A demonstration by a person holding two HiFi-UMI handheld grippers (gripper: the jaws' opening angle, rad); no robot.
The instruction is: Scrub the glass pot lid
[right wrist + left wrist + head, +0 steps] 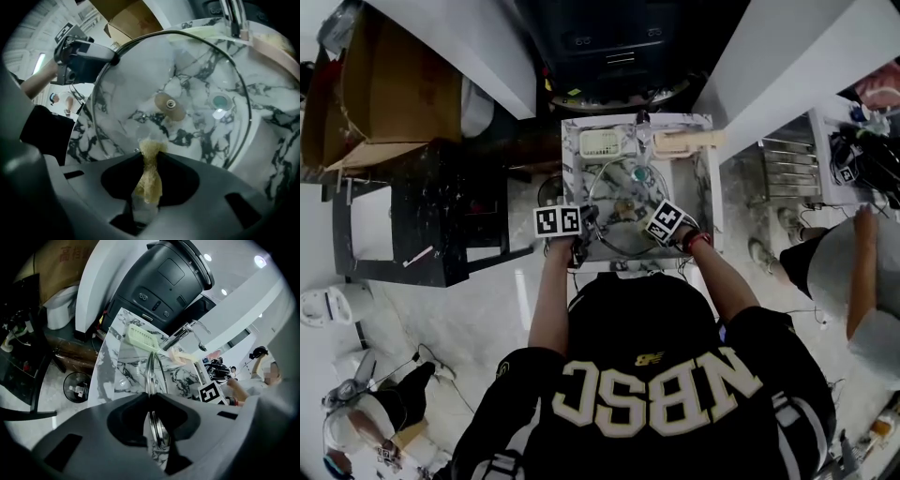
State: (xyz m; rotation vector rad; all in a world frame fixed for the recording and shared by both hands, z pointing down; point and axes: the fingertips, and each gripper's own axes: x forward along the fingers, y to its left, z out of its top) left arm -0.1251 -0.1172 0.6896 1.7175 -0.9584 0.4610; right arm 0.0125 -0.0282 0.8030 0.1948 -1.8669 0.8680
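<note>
Marble, white with dark veins, lines the sink [701, 187] before me; pale floor [469, 319] lies around it, a big black machine [164, 282] behind, a cardboard box [394, 84] to the left. The glass pot lid [136, 89] stands tilted on edge over the sink, clear, metal-rimmed. My left gripper [151, 398] has its jaws clamped on that rim; my right gripper [150, 152] pinches a yellowish scrub pad [149, 178] close by the glass.

Head view looks down; gripper views closely share the lid [171, 105]
</note>
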